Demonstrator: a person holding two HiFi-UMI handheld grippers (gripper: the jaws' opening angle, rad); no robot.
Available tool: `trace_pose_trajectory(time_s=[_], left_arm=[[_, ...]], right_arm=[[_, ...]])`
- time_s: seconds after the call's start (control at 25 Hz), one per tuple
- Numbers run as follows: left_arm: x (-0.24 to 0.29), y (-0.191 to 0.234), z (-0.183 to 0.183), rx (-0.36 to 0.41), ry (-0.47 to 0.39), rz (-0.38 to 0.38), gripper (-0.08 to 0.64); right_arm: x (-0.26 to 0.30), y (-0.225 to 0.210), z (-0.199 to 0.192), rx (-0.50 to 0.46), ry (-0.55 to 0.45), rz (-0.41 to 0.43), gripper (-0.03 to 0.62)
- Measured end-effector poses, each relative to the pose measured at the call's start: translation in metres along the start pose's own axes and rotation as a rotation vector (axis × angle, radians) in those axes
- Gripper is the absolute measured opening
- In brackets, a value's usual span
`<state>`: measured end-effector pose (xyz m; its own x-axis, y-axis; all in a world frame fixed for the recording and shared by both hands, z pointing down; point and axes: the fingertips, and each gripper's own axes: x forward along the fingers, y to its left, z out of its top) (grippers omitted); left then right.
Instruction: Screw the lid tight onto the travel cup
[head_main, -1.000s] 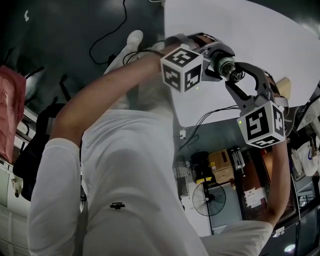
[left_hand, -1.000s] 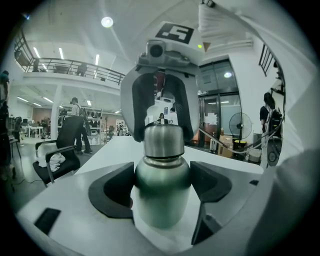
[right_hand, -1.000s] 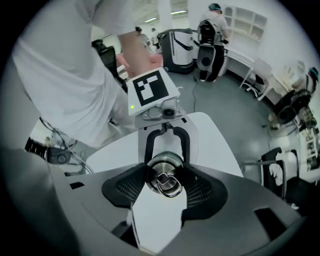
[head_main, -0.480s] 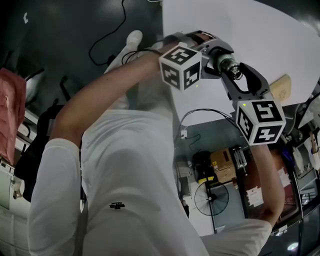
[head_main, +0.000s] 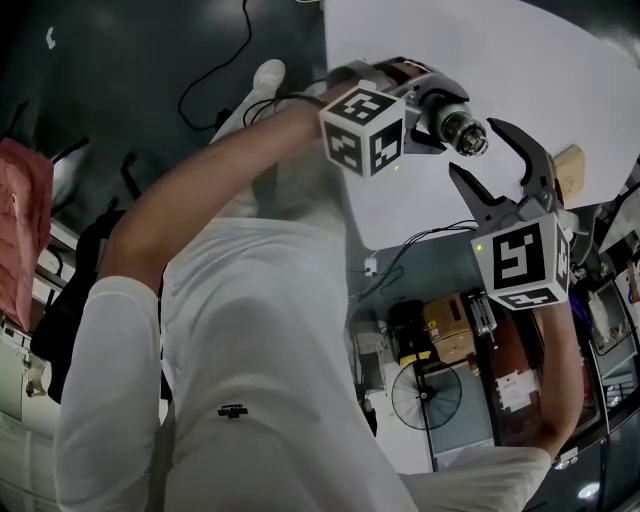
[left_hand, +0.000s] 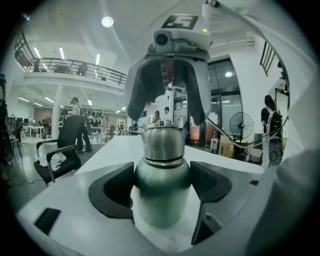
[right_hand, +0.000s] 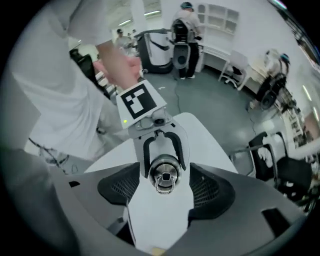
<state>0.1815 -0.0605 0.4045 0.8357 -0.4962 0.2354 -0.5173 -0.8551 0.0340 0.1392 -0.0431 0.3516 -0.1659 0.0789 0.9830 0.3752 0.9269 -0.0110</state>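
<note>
The steel travel cup (left_hand: 162, 182) with its lid (left_hand: 162, 142) on is held in the air over the white table (head_main: 560, 70). My left gripper (left_hand: 162, 189) is shut on the cup's body, with a dark pad pressed to each side. In the head view the cup (head_main: 452, 118) sticks out of the left gripper (head_main: 438, 105) towards the right gripper (head_main: 495, 160). The right gripper (right_hand: 164, 192) faces the lid (right_hand: 164, 175) end on. Its jaws are opening, and its pads (right_hand: 120, 187) stand clear of the lid on both sides.
A small tan object (head_main: 567, 165) lies on the table near its edge. Below the table edge stand a floor fan (head_main: 420, 397), boxes and cables. People and chairs (right_hand: 182, 27) are further off in the room.
The right gripper's jaws were closed around the lid; now they are spread wide and off it. Its marker cube has shifted slightly. The left gripper and cup have stayed almost still.
</note>
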Motion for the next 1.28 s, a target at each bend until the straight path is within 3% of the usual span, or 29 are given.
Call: trace_pose_trajectory(time_s=[0.2,0.36,0.44,0.56,0.68,0.76,1.0,1.2,1.28], left_arm=[[-0.001,0.0,0.0,0.002,0.001,-0.002,0.336],[-0.001,0.0,0.002,0.001,-0.002,-0.002,0.336],[0.0,0.0,0.001,0.001,-0.003,-0.004,0.336],[0.001,-0.001,0.0,0.002,-0.007,-0.008,0.336],[0.0,0.0,0.001,0.003,-0.005,-0.006,0.336],[0.0,0.001,0.001,0.002,-0.003,-0.004,0.336],[0.001,0.0,0.0,0.003,0.003,-0.002,0.336],[0.001,0.0,0.0,0.0,0.011,0.009,0.336],[0.001,0.0,0.0,0.005,0.013,0.007,0.336]], right_arm=[[0.002,0.011,-0.005,-0.39,0.035,0.084,0.298],[0.009,0.012,-0.02,-0.712,0.092,0.093,0.279],[0.015,0.012,-0.024,-0.789,0.107,0.102,0.279],[0.019,0.013,-0.022,-0.825,0.1,0.116,0.279],[0.02,0.011,-0.022,-0.848,0.103,0.107,0.238],[0.02,0.01,-0.02,-0.772,0.093,0.103,0.233],[0.021,0.004,-0.016,-0.371,0.077,0.017,0.229],[0.021,-0.001,-0.017,0.067,0.117,-0.032,0.229],[0.021,-0.002,-0.017,0.141,0.138,-0.052,0.229]])
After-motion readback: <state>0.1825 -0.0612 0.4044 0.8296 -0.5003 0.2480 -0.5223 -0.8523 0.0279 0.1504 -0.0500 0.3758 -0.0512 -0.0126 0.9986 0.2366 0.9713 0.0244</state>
